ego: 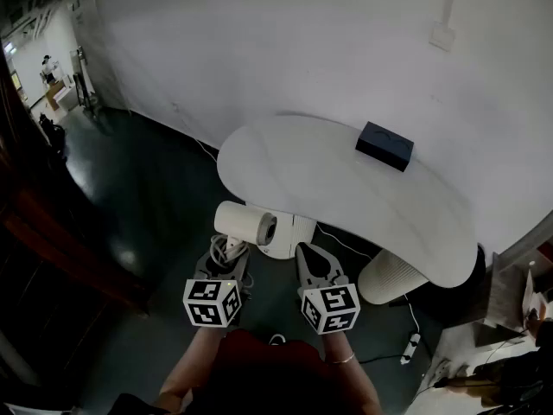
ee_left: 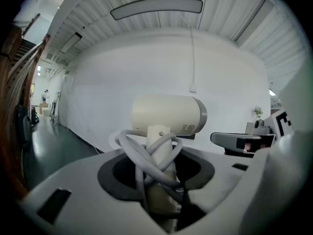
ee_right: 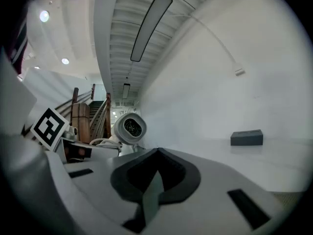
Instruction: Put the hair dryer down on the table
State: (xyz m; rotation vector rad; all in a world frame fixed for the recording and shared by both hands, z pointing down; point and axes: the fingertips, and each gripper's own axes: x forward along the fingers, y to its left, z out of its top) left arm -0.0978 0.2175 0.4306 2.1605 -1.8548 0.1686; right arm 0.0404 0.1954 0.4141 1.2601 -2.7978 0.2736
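Two jaws of the left gripper [ee_left: 164,190] are clenched on the hair dryer [ee_left: 166,114] handle, with the grey cord [ee_left: 142,155] looped round it. The dryer hangs just off the near left edge of the white table [ego: 346,188]. The right gripper [ee_right: 151,190] is pinched together, empty. The dryer looks light, stiff, slick and top-heavy, so I'd keep hold of the handle.

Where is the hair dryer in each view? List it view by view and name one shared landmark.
Head view: hair dryer lower centre, just above the left claw, off the table's near edge.
Left gripper view: centre, its cord-wrapped handle clamped in that claw.
Right gripper view: left of centre, one round end facing the camera.
Shared landmark: the white wall socket.
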